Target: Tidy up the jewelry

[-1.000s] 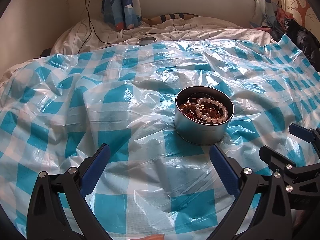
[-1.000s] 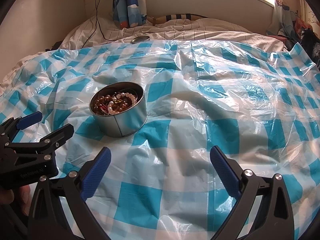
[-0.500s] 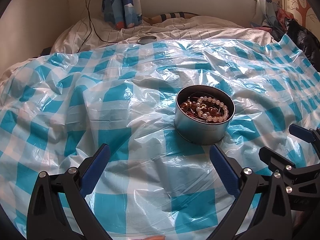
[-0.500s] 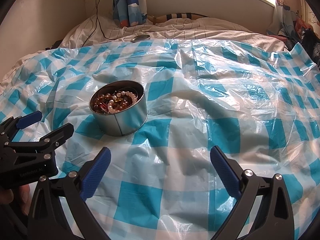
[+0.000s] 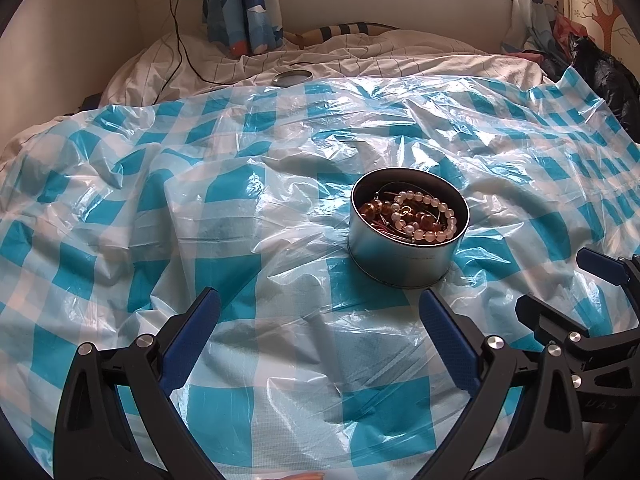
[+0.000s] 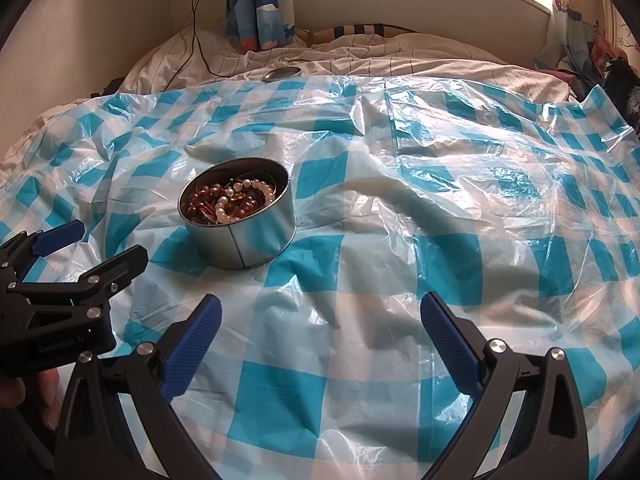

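My left gripper [image 5: 318, 320] has its jaws spread wide and empty, the blue pads hanging above the crinkled sheet without touching anything. My right gripper [image 6: 320, 320] is the same: jaws released, far apart, nothing between them. From the right wrist view I can see the left gripper at the lower left edge, and from the left wrist view the right one sits at the lower right edge, so the two are side by side. The round metal tin [image 5: 404, 256] stands upright on the sheet just ahead of my left jaws, toward their right pad, and ahead and left of my right jaws; it is open at the top. Inside it lies a tangle of jewelry [image 5: 412, 216]: a strand of pale pearl-like beads, amber-brown beads and thin wire loops. Under everything is a bed covered by a blue and white checked plastic sheet [image 5: 224, 200], wrinkled and shiny. Beyond the sheet's far edge a small round metal lid [image 5: 292, 77] rests on the striped white bedding [image 5: 360, 56]. A black cable [image 5: 180, 40] runs up the wall beside a blue patterned curtain [image 5: 244, 4], and daylight comes through the window on the right.
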`<state>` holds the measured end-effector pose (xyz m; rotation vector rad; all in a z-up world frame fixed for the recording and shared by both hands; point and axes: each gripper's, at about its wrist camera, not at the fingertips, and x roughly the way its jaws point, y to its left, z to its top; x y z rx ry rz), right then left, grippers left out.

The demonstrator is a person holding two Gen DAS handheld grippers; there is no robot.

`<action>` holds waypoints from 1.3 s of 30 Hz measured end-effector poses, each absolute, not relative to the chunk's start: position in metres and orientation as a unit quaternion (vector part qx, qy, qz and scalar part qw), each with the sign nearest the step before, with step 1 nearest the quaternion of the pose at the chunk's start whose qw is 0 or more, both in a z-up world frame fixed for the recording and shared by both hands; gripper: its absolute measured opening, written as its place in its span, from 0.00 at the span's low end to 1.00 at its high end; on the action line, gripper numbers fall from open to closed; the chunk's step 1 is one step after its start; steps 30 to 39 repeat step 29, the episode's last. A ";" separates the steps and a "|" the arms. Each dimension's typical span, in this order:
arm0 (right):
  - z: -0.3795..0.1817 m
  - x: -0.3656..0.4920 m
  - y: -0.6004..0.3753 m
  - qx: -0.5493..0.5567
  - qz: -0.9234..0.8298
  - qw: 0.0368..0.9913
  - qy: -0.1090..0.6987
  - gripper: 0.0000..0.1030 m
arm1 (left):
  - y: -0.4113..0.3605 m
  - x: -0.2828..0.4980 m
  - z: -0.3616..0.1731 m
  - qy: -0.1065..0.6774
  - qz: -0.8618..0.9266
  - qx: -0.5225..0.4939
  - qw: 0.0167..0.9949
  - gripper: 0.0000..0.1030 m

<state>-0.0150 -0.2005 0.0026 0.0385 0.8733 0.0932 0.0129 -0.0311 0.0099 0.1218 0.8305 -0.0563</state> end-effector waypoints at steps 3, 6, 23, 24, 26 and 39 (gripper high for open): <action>0.003 -0.015 -0.200 0.018 0.045 0.905 0.423 0.93 | -0.031 0.013 0.010 0.404 -0.028 0.058 0.913 0.93; 0.002 -0.015 -0.200 0.018 0.045 0.905 0.424 0.93 | -0.031 0.014 0.009 0.403 -0.025 0.062 0.913 0.93; 0.005 -0.013 -0.207 0.023 0.036 0.907 0.419 0.93 | -0.024 0.013 0.009 0.407 -0.058 0.012 0.911 0.93; 0.005 -0.013 -0.207 0.022 0.036 0.907 0.419 0.93 | -0.025 0.016 0.005 0.428 -0.055 0.008 0.902 0.93; 0.006 -0.012 -0.207 0.021 0.037 0.907 0.419 0.93 | -0.023 0.022 0.000 0.449 -0.052 0.003 0.892 0.93; 0.005 -0.012 -0.206 0.022 0.037 0.906 0.421 0.93 | -0.020 0.022 -0.003 0.453 -0.052 -0.003 0.890 0.93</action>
